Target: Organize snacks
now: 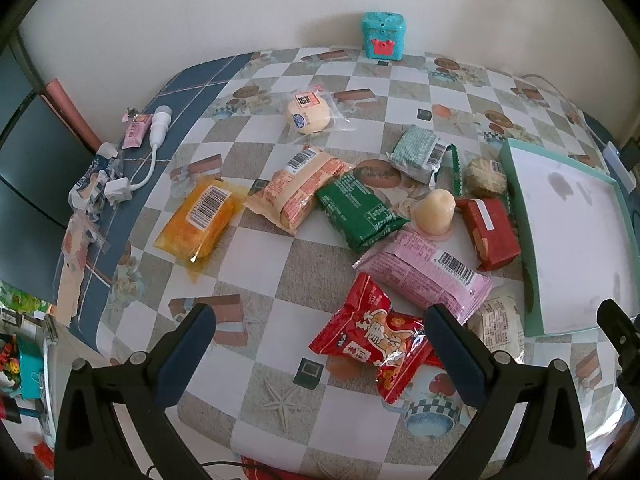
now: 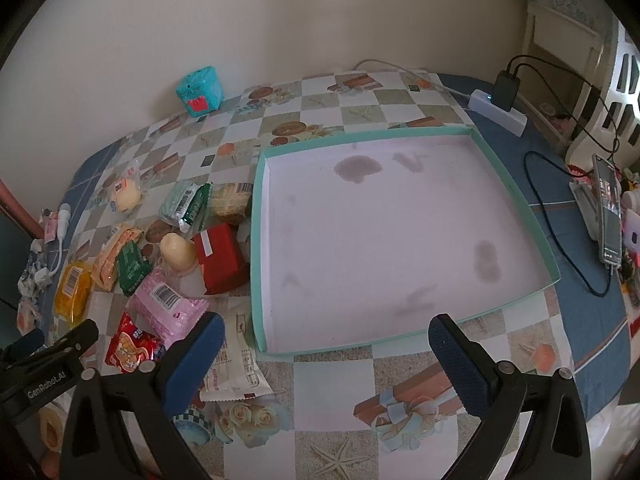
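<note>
Left wrist view
Left gripper (image 1: 320,332): jaws spread wide; nothing held between them; poised over the checked tablecloth (image 1: 304,264)
Red snack bag (image 1: 380,344): at 3 o'clock from the gripper's midpoint, just inside the right finger; flat on the cloth; not gripped
Pink packet (image 1: 424,276): at 1 o'clock, touching the red snack bag's far edge; barcode up
Green packet (image 1: 360,212): at 12 o'clock, overlapping the peach packet (image 1: 300,190) to its left
Orange packet (image 1: 200,220): at 11 o'clock, apart from the main cluster
Jelly cup (image 1: 434,212): upside down, between the green packet and the dark red packet (image 1: 488,236)
Round bun (image 1: 310,114): far, at 12 o'clock, alone in clear wrap
Tray (image 1: 520,216): teal-rimmed, white floor, at 2 o'clock; no snacks in it
Teal toy box (image 1: 382,36): against the wall at 12 o'clock
Charger cable (image 1: 154,148): at 10 o'clock on the blue border

Right wrist view
Right gripper (image 2: 326,340): jaws wide apart; holding nothing; hovering at the tray's near rim
Tray (image 2: 260,240): fills 12 o'clock; floor stained, no snacks inside
Snack cluster (image 2: 168,248): all outside the tray, at 10 o'clock
White packet (image 2: 236,364): at 9 o'clock, beside the left finger, touching the tray's near corner
Left gripper (image 2: 44,364): at 9 o'clock edge; opening not discernible here
Power strip (image 2: 500,110): at 1 o'clock beyond the tray
Phone (image 2: 610,212): at 2 o'clock, propped
</note>
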Action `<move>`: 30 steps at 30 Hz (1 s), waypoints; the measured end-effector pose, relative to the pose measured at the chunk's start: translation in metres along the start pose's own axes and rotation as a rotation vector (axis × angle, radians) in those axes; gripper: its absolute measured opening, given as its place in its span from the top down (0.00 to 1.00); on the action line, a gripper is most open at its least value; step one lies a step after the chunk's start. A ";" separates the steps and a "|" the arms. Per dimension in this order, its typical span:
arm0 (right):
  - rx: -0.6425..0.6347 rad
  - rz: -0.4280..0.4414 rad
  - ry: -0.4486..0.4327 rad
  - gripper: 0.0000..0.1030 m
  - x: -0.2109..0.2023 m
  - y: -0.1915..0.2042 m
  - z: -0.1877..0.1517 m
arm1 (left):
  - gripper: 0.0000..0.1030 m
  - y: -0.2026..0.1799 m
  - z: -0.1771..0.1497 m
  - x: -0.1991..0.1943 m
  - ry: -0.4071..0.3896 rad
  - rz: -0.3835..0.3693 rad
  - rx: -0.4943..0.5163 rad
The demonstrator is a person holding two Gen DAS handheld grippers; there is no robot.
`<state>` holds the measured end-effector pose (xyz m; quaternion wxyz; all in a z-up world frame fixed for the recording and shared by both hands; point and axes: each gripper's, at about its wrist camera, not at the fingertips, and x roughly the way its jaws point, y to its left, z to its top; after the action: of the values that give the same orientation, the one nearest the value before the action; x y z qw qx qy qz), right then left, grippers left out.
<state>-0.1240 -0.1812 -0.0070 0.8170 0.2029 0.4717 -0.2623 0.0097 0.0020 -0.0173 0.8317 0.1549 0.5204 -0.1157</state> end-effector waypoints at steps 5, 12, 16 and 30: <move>0.001 0.000 0.008 0.00 0.001 0.000 0.000 | 0.00 0.000 0.001 0.001 0.005 -0.002 -0.004; 0.000 0.002 0.015 0.00 0.003 0.000 0.001 | 0.00 0.001 0.000 0.003 0.011 -0.006 -0.013; -0.001 0.001 0.017 0.00 0.003 0.000 0.000 | 0.00 0.002 0.000 0.004 0.017 -0.010 -0.017; -0.006 -0.005 0.029 0.00 0.006 0.001 0.001 | 0.00 0.004 0.000 0.006 0.026 -0.024 -0.028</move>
<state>-0.1206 -0.1825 -0.0121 0.8101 0.2030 0.4846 -0.2600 0.0131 0.0053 -0.0222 0.8254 0.1387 0.5347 -0.1161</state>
